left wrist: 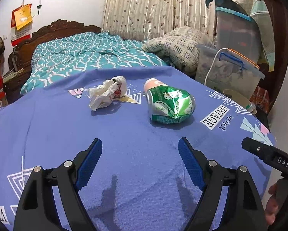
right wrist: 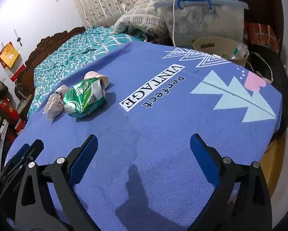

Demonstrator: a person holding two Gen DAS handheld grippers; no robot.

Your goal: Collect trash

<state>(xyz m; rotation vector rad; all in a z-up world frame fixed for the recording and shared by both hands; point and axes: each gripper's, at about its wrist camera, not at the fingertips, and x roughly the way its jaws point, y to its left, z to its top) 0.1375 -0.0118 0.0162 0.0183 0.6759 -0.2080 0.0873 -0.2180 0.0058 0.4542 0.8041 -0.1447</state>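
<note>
Bedding fills the far side of the room: a teal quilt (left wrist: pixel 82 55) with a white wave pattern lies rumpled over a bed with a carved dark wooden headboard (left wrist: pixel 53 28), and a checked blanket (left wrist: pixel 178 44) is bunched at the quilt's right end, in front of a striped curtain (left wrist: pixel 153 7). In front of the bed spreads a blue cloth (left wrist: pixel 124 144) printed with triangles and the words "perfect VINTAGE". Beyond the cloth's far right edge stand clear storage boxes (left wrist: pixel 230 71) with blue handles, and just beside them a beige bin (right wrist: pixel 221 52) holds a clear plastic bottle.

Both tools hang over the near part of the cloth with nothing between their fingers. The left gripper (left wrist: pixel 140 154) has its blue-padded jaws spread wide, pointing toward the rubbish. The right gripper (right wrist: pixel 144 150) is likewise spread wide and empty; in the left view its black body shows at the right edge with a hand (left wrist: pixel 271 206) below it.

On the cloth, well ahead of both tools, lies a crushed green can (left wrist: pixel 171 104) on its side. A pink-and-white paper cup (left wrist: pixel 153 84) lies just behind it, touching. A crumpled white wrapper (left wrist: pixel 105 94) sits to the can's left.
</note>
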